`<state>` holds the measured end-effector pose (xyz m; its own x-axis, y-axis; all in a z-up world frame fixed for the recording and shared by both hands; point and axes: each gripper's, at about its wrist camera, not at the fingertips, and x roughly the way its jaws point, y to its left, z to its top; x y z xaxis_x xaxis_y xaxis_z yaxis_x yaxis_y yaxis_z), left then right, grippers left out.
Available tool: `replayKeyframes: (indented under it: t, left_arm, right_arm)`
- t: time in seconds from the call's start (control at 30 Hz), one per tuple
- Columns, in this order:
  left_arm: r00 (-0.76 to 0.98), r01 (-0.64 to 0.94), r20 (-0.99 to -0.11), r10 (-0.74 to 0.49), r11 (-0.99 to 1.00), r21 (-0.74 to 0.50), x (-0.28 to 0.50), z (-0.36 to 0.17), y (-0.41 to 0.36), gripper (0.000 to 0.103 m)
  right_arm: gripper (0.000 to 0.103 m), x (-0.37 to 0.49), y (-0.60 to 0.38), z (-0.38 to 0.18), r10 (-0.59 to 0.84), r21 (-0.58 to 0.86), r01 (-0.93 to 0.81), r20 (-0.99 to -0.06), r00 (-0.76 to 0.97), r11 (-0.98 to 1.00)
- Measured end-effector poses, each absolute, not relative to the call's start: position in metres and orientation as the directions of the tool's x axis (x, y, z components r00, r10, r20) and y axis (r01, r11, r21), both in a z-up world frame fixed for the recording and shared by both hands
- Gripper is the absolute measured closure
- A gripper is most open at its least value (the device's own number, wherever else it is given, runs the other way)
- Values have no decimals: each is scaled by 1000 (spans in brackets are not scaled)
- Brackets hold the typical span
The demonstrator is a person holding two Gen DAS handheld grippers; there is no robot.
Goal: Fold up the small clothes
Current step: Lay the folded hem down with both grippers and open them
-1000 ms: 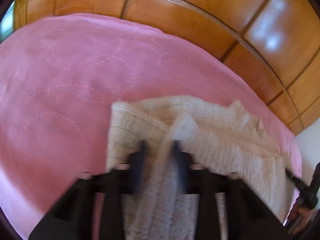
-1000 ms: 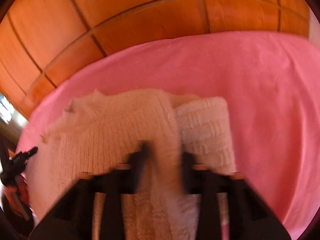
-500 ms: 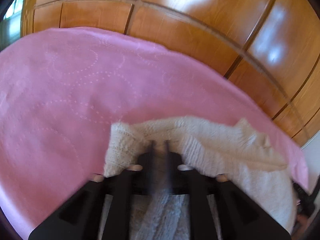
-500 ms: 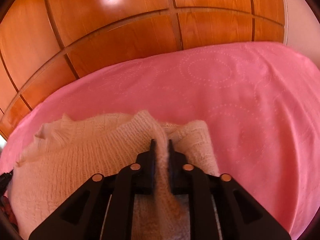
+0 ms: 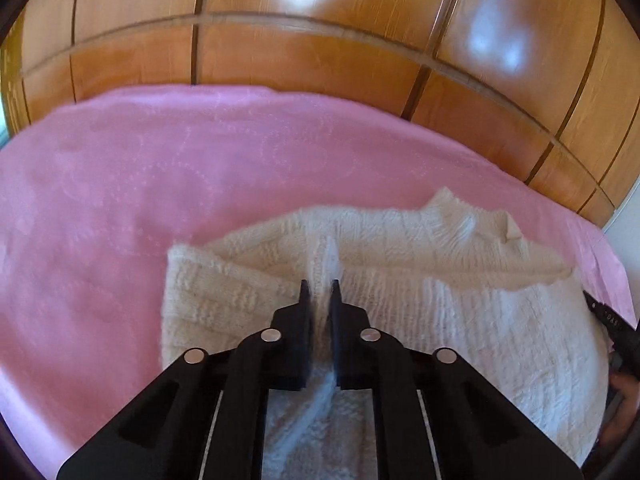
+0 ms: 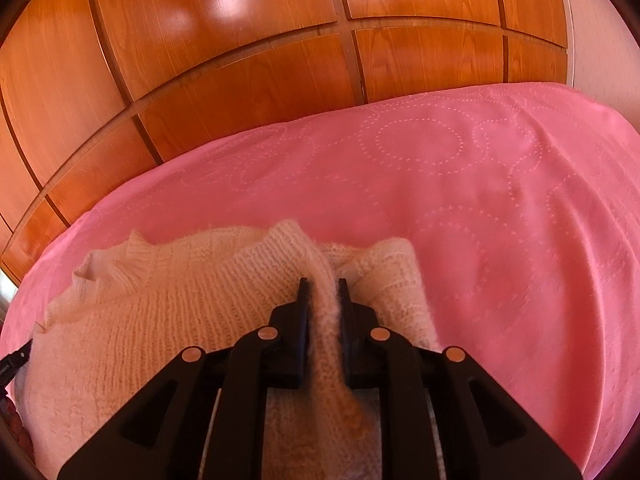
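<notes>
**Sweater pinched by 2 grippers on the pink bed**

Sweater point(image 5: 460, 320) — a cream, fluffy knit one — lies on a pink bedspread point(image 5: 120, 200) with rings of little dots sewn into it. It sits near the close edge of the bed, and part of it is already folded over itself.

The left gripper point(image 5: 319, 288) is squeezed tight on a ridge of the knit. A thin fold of wool pokes up between its 2 black fingers point(image 5: 305, 300), and the picture is a bit blurry there. In the left wrist view the ribbed collar point(image 5: 460, 220) of the sweater lies far off to the right.

The right gripper point(image 6: 323, 286) is clamped on the sweater too. A thick fold of wool runs up between its fingers point(image 6: 303, 300) and stands higher than the rest. Just beside it, to the right, is a folded-over edge of the knit point(image 6: 396, 276).

Behind the bed stands a shiny brown wooden wall of panels point(image 6: 240, 80) with dark grooves between them — light spots glow on it.
</notes>
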<state>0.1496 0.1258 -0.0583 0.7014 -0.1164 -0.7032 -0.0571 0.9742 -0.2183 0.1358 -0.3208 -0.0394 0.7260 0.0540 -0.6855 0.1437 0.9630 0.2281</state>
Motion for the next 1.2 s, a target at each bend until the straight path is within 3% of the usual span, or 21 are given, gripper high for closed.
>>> replayKeyframes:
  t: [0.13,0.23,0.37,0.43,0.57,0.63,0.8,1.0,1.1,1.2]
  left_arm:
    - [804,-80,-589,-78,968,-237,142,-25,132,97]
    - [828,-99,-559,-43,970,-222,145,-20,134,97]
    - [781,-132,-624,17,982,-138,160,-51,128,97]
    - [703,-138,-711,-15,978,-157,172,-75,133,95]
    - [695,-164,-718,-38,964,-209,173,-78,144,73]
    - [703,-162,-710,-47,961,-224,169,-75,145,49]
    - [777,-218,-630,8,942,-257,138,-50,147,48]
    - [839,-76,-532,-119,941,-331,99,-19,108,48]
    - [804,65,-561,-198,966,-248,102,-22,65,48]
    - [781,129,-606,-155,988,-86,116,-38,32,48]
  right_arm:
    - [95,124,-319,-29,-8,205,180,-638,770,962]
    - [95,123,-321,-29,-13,214,195,-640,769,957]
    - [93,129,-323,-33,-2,217,198,-670,742,956]
    - [92,129,-322,-33,-6,210,199,-673,739,957]
    - [89,131,-322,-34,-6,203,197,-683,731,959]
    - [88,131,-322,-34,-6,202,197,-683,731,959]
    - [87,131,-321,-35,-7,202,198,-684,729,959]
    - [85,130,-320,-35,-9,199,198,-684,729,960]
    - [83,130,-321,-35,-6,201,197,-684,730,959]
    - [81,131,-321,-35,-5,204,197,-683,731,959]
